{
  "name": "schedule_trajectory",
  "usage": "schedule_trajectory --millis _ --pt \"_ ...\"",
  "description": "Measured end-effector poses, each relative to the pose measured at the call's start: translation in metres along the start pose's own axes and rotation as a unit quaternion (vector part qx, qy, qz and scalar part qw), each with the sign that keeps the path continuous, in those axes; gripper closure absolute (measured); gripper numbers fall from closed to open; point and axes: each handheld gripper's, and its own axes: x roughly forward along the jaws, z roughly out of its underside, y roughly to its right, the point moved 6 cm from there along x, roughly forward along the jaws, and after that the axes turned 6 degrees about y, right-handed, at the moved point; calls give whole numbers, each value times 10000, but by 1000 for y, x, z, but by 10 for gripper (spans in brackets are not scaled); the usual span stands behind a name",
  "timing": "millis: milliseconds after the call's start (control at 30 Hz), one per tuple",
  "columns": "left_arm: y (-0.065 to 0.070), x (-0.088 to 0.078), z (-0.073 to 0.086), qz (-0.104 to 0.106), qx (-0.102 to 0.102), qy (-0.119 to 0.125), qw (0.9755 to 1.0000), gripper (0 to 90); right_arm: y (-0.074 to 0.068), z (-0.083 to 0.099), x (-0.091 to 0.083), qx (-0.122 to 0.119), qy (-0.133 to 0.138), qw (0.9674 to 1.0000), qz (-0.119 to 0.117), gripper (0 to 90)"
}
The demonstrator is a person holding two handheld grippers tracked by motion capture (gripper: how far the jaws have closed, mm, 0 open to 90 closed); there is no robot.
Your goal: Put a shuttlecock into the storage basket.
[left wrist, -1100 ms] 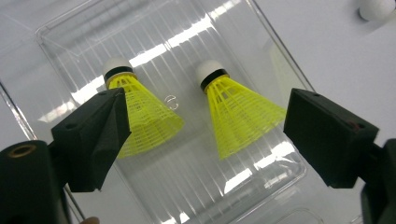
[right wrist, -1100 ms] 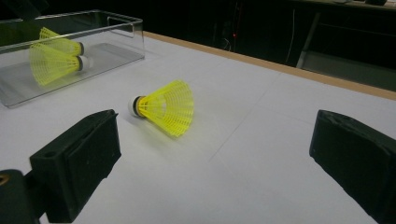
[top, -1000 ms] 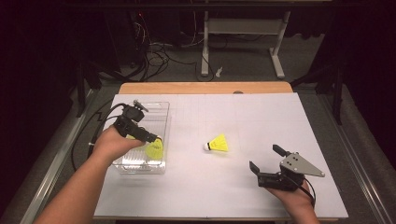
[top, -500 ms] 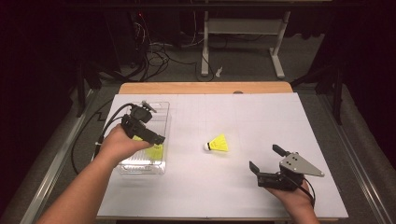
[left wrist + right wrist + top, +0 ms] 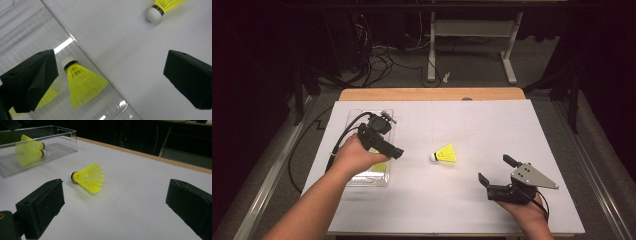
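Shuttlecocks are the things in hand — yellow, with white cork tips. One loose shuttlecock (image 5: 445, 154) lies on its side on the white table (image 5: 462, 125), near the middle, its cork pointing toward the person's left. To the left of it stands a clear plastic tray (image 5: 362, 180), which holds two more: one tray shuttlecock (image 5: 81, 83) lies close to the tray's near wall, its cork by the rim, and a second tray shuttlecock (image 5: 32, 144) lies beside it. The left gripper (image 5: 384, 145), held in the person's left hand (image 5: 354, 157), hangs over the right edge of the tray and points toward the loose shuttlecock; its jaws stand wide apart with nothing between them, one over the tray and one over bare table. They have just been opening. The right gripper (image 5: 497, 175) rests low at the near right part of the table, well apart from the loose shuttlecock — its jaws also gape wide and hold nothing, and they face that shuttlecock across the table.
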Motion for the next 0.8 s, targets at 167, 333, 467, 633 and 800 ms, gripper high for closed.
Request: schedule_trajectory --millis 167,333,467,633,800 --pt "13 5 -7 79 97 26 9999 9 0 -1 0 -17 18 10000 -13 22" --pt "28 11 -13 174 209 35 9996 9 0 -1 -1 -16 19 10000 -13 22" --pt "41 16 -19 273 343 26 9990 9 1 -2 -2 -13 30 10000 -13 23" --pt "58 24 -27 379 471 33 9982 9 2 -2 -2 -14 38 10000 -12 23" --pt "70 33 -33 469 553 25 9974 9 3 -2 -3 -3 57 10000 2 23"
